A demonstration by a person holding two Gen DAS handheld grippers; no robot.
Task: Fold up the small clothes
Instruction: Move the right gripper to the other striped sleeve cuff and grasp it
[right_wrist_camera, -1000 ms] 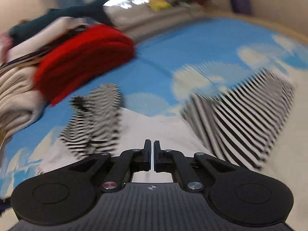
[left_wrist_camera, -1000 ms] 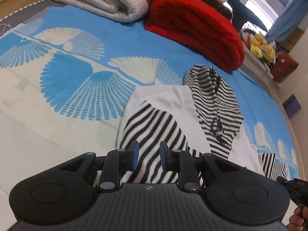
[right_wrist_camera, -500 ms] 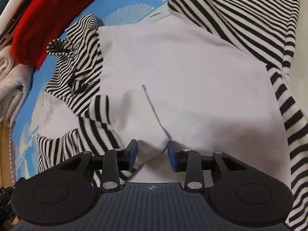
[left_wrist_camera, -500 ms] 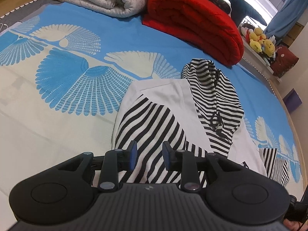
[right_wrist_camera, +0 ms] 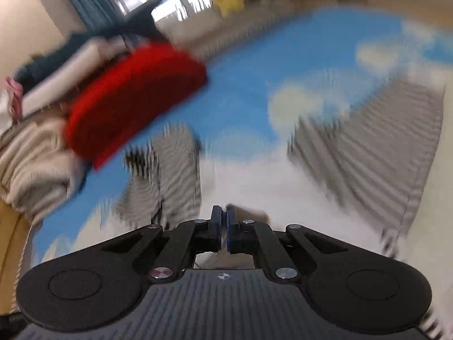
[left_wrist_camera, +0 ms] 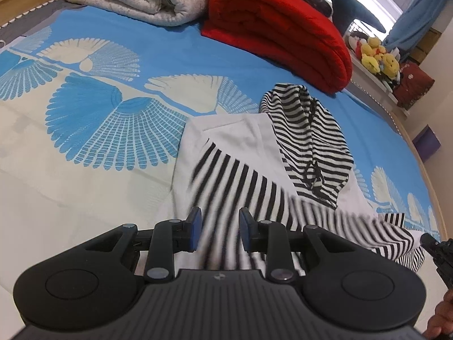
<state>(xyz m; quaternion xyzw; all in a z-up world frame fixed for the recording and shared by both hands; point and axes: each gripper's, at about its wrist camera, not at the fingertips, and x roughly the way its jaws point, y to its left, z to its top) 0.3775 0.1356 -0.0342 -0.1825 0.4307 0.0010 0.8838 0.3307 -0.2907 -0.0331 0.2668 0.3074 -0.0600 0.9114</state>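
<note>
The hoodie (left_wrist_camera: 240, 141) (white body, striped sleeves and hood) lies flat on the bed (left_wrist_camera: 85, 170). The left gripper (left_wrist_camera: 218, 228) hovers over a striped sleeve, jaws partly apart, gripping nothing. The right gripper (right_wrist_camera: 223, 231) has just closed, pinching white fabric at the hem.

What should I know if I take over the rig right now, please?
Left gripper: jaws have just opened slightly over the striped sleeve, nothing clamped.
Right gripper: jaws shut, apparently on the hoodie.
Garment lies on the bed.
Done: one sleeve folded across the white body.
Left to do: fold the bottom up and tuck in the hood.
</note>
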